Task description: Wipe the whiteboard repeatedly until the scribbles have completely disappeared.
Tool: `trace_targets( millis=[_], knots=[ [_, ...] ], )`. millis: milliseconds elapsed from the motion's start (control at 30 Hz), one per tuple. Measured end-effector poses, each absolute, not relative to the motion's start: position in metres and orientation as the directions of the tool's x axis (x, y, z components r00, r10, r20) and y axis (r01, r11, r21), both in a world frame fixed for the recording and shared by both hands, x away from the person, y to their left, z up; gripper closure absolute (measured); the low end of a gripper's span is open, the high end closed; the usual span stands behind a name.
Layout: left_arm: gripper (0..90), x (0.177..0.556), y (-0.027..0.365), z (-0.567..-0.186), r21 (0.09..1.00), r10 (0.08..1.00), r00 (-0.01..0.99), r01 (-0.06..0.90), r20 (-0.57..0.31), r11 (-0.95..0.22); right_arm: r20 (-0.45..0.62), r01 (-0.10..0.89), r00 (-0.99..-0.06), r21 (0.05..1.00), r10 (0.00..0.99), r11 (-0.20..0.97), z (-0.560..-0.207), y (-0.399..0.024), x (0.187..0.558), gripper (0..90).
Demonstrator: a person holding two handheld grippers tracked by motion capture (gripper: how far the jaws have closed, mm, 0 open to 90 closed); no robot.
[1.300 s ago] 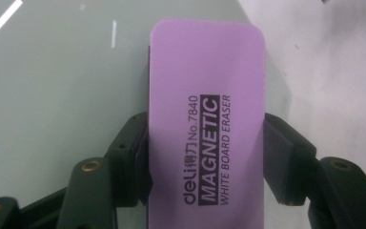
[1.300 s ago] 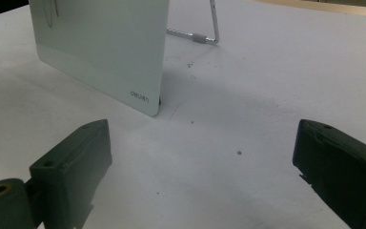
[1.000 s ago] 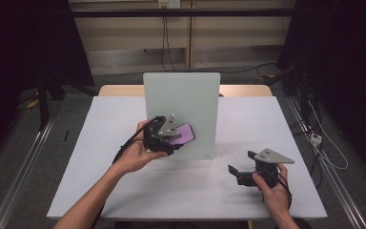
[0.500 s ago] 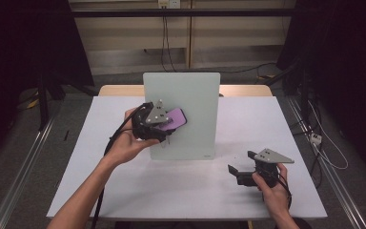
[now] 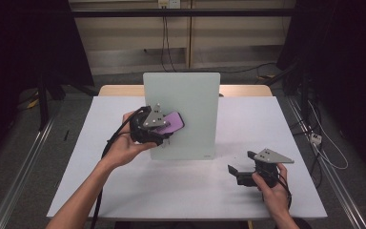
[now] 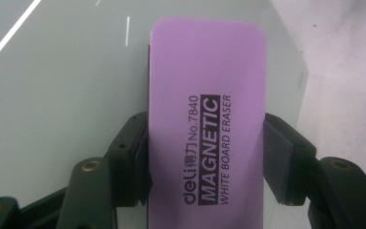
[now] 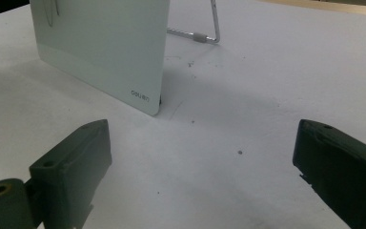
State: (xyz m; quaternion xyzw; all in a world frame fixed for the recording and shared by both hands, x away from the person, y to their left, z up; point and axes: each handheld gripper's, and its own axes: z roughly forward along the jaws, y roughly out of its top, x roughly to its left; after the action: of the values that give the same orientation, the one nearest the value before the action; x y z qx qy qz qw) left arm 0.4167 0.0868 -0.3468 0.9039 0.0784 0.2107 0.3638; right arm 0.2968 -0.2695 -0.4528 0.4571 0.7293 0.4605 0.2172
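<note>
Purple eraser [image 6: 205, 129] held at glass board [image 5: 190, 102], L side.
L gripper [image 5: 164, 128] clamped on eraser; R gripper [image 5: 240, 172] rested on table [image 5: 100, 143], jaws wide apart, nothing between.

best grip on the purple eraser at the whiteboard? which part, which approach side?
Grip the eraser across its two long edges near one end, coming from the open front of the whiteboard. It is a flat, narrow slab whose purple back faces outward, so only the long sides give opposing flat faces. The left hand-held gripper holds it that way now, jaws on both edges at its lower end.
</note>
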Motion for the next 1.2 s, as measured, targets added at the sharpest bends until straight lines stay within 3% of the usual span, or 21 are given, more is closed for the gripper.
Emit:
trace_targets(
  millis=[400, 867, 1200],
  knots=[
    [41.0, 0.409, 0.081, -0.369, 0.642, 0.239, 0.926, -0.005, 0.293, -0.767, 0.107, 0.469, -0.489, 0.869, 0.866, 0.158, -0.453, -0.269, 0.297, 5.8],
    [41.0, 0.421, 0.116, -0.336, 0.727, 0.366, 0.881, 0.037, 0.3, -0.686, 0.106, 0.468, -0.49, 0.87, 0.865, 0.158, -0.453, -0.269, 0.297, 5.8],
    [40.9, 0.416, 0.113, -0.346, 0.682, 0.338, 0.886, 0.035, 0.318, -0.731, 0.105, 0.465, -0.496, 0.87, 0.862, 0.162, -0.453, -0.268, 0.298, 5.8]
  ],
)
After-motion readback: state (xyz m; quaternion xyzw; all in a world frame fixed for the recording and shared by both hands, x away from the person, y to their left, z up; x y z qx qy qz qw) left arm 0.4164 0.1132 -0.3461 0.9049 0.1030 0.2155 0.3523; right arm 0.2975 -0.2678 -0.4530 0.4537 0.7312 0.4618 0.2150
